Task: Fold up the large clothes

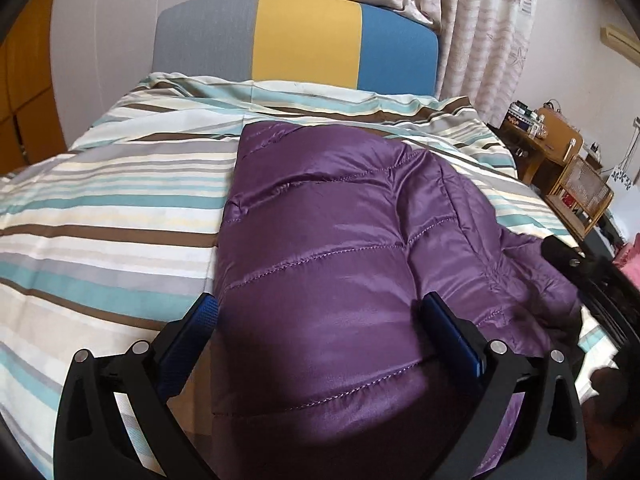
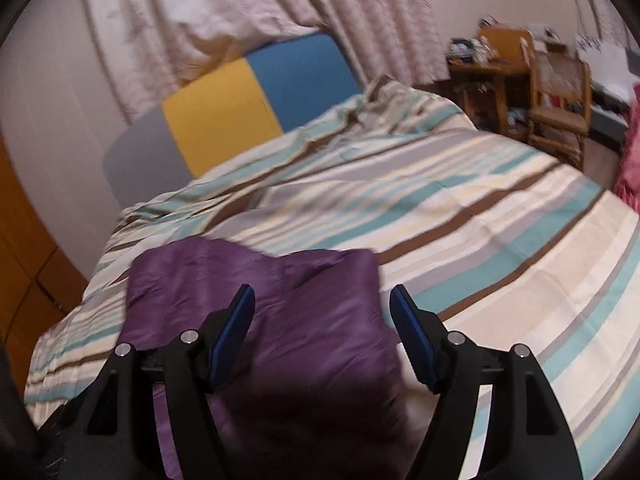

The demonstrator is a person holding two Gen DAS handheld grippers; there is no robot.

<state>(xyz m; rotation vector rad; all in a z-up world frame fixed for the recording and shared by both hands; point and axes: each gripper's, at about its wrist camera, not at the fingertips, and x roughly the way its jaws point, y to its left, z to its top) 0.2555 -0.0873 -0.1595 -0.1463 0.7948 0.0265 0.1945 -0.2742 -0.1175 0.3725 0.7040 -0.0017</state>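
Purple quilted down jacket [image 1: 340, 240] lies on the striped bed cover [image 1: 100, 208], already doubled into a long puffy bundle. In left wrist view it runs from 6 o'clock up toward 12, with a looser sleeve or side panel [image 1: 532, 272] spilling out at 3 o'clock near the bed's right edge.

Left hand-held gripper [image 1: 318, 316]: jaws spread wide, straddling the near end of the bundle, blue pads on either side, nothing pinched. Whether the pads touch the fabric, cannot tell. Right hand-held gripper [image 2: 322, 320]: also released, jaws apart over the jacket's [image 2: 256, 320] near edge, not clamped on anything. Right view is motion-blurred, so detail is soft.

Risks, as judgement:
- Shiny, slippery shell with trapped air. A shallow pinch would likely slide off, or take the top layer only, and the fold springs back open.
- Puffy bulk is wide relative to the open jaws; trying to take the whole thickness probably fails. A seam line or edge looks the better grab.
- Loose panel at 3 o'clock sits close to the bed edge; dragging the bundle that way could tip it off the side.
- Pulling hard may bunch the bed cover underneath and skew the fold.
- Both grippers work the same near end, so a clash is possible if they close in together.

Containers: none in use. A wooden side table [image 1: 536, 148] with small clutter on top stands at 3 o'clock beyond the bed, contents too small to name.
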